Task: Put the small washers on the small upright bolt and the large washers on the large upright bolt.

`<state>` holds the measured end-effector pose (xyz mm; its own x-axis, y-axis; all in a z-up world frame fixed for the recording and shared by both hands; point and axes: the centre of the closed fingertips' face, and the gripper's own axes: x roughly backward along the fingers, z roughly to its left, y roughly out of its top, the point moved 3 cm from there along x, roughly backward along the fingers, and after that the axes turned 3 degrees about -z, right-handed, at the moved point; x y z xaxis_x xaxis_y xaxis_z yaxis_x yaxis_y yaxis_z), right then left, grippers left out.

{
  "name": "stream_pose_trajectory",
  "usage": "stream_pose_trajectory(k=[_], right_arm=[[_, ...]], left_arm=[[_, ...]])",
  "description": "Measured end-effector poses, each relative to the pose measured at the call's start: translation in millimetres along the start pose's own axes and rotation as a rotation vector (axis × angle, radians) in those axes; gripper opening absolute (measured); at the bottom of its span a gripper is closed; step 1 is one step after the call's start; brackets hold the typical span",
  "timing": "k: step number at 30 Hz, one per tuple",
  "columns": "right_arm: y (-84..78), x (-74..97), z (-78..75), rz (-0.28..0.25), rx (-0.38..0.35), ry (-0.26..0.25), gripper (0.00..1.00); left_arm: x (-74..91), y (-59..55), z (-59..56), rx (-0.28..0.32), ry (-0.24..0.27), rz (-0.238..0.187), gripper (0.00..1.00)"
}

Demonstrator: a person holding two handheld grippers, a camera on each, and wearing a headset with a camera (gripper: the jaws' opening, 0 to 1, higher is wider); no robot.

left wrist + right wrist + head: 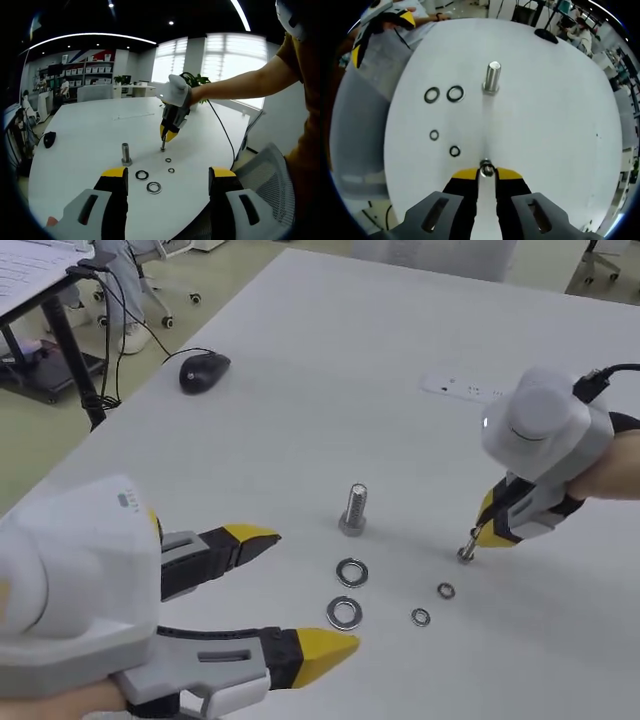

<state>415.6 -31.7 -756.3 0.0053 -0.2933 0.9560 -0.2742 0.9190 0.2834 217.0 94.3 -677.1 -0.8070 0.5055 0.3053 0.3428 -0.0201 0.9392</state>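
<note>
The large bolt (354, 510) stands upright mid-table on the white table (330, 370). In front of it lie two large washers (351, 572) (344, 613), and to their right two small washers (445, 590) (420, 617). My right gripper (484, 532) is shut on the small bolt (467, 548), holding it upright with its head on the table; the right gripper view shows the bolt (486, 167) pinched between the yellow tips. My left gripper (310, 590) hovers open at the near left, its jaws wide apart, short of the large washers (142, 174) (154, 187).
A black mouse (204, 369) lies far left near the table edge. A white power strip (465, 390) sits at the back right. Beyond the left edge stand a dark desk (40, 300) with cables and office chairs.
</note>
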Motion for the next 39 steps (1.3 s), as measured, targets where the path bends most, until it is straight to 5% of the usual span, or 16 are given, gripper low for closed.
stream_pose_trajectory(k=[19, 33, 39], right_arm=[[-7.1, -29.1, 2.2, -0.016, -0.001, 0.007, 0.13], [-13.4, -13.7, 2.2, -0.062, -0.058, -0.022, 0.18], [-21.6, -3.4, 15.0, -0.075, -0.102, -0.022, 0.18]], left_arm=[[-1.4, -0.5, 1.6, 0.002, 0.000, 0.007, 0.64], [-3.3, 2.9, 0.9, -0.014, -0.006, 0.008, 0.64], [-2.3, 1.8, -2.3, -0.012, -0.008, 0.004, 0.64]])
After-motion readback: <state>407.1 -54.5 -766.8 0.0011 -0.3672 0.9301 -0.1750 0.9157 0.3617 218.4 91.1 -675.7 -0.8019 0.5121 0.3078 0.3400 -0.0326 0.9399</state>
